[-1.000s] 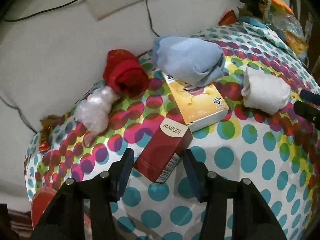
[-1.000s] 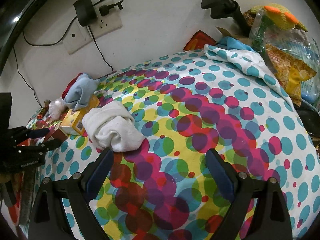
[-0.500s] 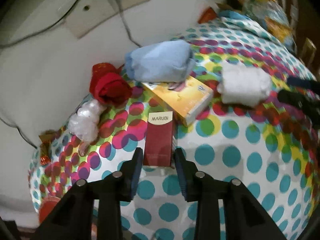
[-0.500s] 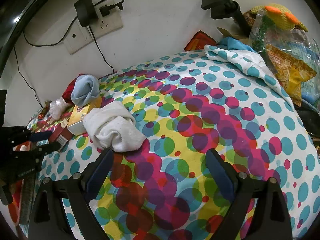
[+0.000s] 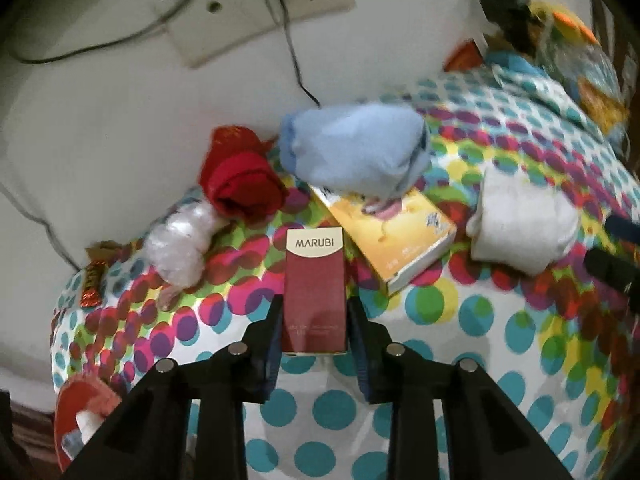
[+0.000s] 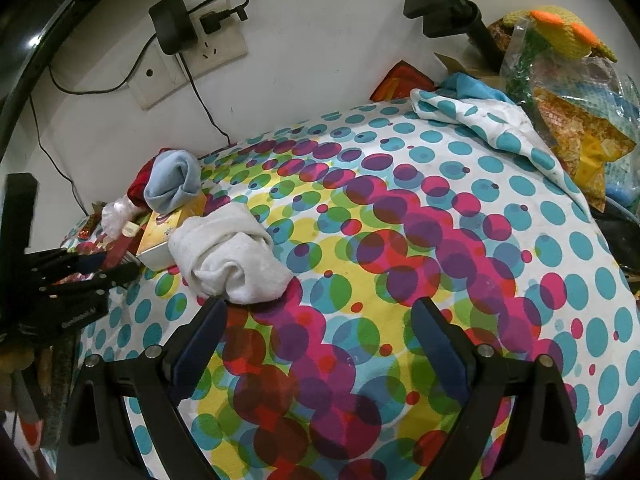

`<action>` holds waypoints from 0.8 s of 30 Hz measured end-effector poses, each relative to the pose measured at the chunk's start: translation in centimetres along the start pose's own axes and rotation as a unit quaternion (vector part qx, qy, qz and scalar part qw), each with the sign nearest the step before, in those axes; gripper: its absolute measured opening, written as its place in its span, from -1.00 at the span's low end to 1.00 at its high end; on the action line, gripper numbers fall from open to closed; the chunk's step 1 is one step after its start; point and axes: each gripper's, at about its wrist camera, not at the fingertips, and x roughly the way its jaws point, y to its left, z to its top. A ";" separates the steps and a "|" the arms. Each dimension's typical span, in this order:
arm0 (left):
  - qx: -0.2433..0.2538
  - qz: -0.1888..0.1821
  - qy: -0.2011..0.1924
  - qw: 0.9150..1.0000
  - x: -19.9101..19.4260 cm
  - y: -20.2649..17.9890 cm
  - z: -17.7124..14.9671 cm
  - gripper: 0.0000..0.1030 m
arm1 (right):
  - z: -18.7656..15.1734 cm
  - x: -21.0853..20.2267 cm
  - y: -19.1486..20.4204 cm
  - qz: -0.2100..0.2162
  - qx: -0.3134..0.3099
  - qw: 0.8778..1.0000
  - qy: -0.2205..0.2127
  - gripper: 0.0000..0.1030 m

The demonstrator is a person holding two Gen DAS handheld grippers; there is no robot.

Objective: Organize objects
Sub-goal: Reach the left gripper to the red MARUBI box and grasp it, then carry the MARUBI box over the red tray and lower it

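So the red box [image 5: 315,292] lies lengthwise straight out from the left tongs [image 5: 315,320], which are closing on its near end, while the right tongs [image 6: 318,320] sit wide apart, empty, just short of the white towel [image 6: 230,260].

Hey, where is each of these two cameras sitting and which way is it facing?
Left wrist: on the left gripper, angled down at the dark red MARUBI carton between its closing fingers on the polka-dot cloth.
Right wrist: on the open right gripper, angled down over the cloth at the rolled white towel; the left gripper shows at its left edge.
Shared: carton, towel, yellow flat box, rolled light blue cloth.
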 end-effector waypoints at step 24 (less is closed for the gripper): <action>-0.137 0.118 -0.132 0.975 -14.4 2.4 -2.5 -0.42 | -0.1 0.4 0.8 -0.028 -0.017 0.999 0.012 0.90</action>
